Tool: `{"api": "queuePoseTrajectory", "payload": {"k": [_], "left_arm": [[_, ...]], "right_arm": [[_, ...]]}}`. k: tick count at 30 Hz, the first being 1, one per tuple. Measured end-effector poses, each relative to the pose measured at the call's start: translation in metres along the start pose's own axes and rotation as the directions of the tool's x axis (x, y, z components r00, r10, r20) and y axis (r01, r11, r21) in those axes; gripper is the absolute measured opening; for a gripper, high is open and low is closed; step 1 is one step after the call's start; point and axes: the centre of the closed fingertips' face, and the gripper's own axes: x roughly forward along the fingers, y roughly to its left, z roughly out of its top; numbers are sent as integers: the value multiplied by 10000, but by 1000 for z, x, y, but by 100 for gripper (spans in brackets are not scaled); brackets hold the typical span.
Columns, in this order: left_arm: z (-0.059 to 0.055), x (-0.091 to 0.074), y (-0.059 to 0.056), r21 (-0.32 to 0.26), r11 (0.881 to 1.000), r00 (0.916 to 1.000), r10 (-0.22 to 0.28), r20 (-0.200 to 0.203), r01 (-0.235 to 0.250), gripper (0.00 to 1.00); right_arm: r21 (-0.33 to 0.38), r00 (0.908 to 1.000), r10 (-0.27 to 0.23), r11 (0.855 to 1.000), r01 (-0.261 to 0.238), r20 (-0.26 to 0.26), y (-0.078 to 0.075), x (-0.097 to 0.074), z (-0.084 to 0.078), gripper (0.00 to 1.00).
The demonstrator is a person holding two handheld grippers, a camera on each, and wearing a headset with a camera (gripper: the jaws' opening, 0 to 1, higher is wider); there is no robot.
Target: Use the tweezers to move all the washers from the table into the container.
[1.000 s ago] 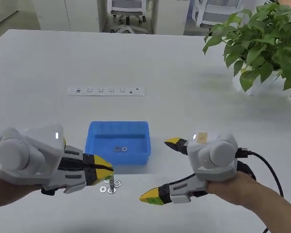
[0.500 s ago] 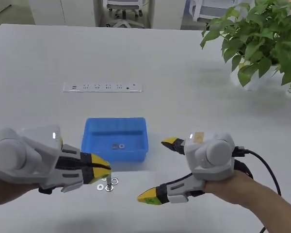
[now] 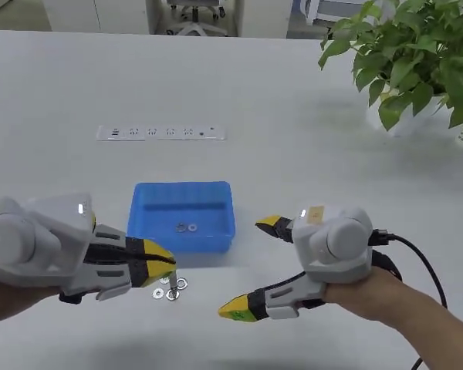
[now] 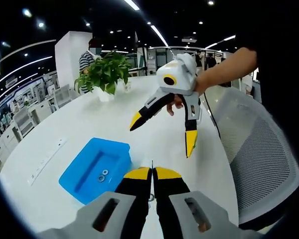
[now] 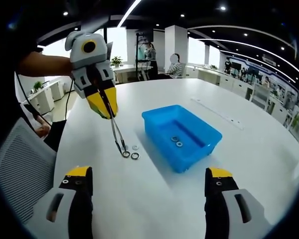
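A few small silver ring washers [image 3: 172, 289] lie on the white table [image 3: 309, 139] just before the blue plastic container [image 3: 216, 239], which holds two more. The left gripper [image 3: 166, 267] is clamped on thin metal tweezers [image 5: 114, 130], whose tips are down at one washer. The right gripper [image 3: 245, 267] gapes wide, empty.

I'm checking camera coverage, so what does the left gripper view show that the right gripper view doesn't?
Left gripper view: the right tongs whole, jaws spread wide. Right gripper view: the left tongs shut on thin metal tweezers, tips down by three small metal washers on the white table. Both: the blue plastic container holding two more washers.
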Motion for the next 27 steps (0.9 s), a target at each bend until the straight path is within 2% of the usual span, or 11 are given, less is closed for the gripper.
{"api": "queuePoseTrajectory", "payload": {"k": [9, 16, 21, 27], "left_arm": [[-3, 2, -2, -66, 9999, 10000, -79, -41, 79, 5], [-3, 2, -4, 298, 9991, 9993, -308, -202, 314, 5], [-4, 2, -3, 371, 9983, 9986, -437, -293, 447, 5], [-5, 2, -4, 432, 9971, 9973, -616, -396, 633, 5]], "right_arm": [[-58, 9999, 132, 9999, -132, -11, 3, 3, 1, 93], [-373, 9991, 427, 9984, -426, 11, 9, 6, 3, 85], [-531, 9972, 751, 9958, -748, 37, 16, 11, 6, 75], [-766, 9943, 1063, 9915, -1054, 66, 21, 21, 9, 68]]}}
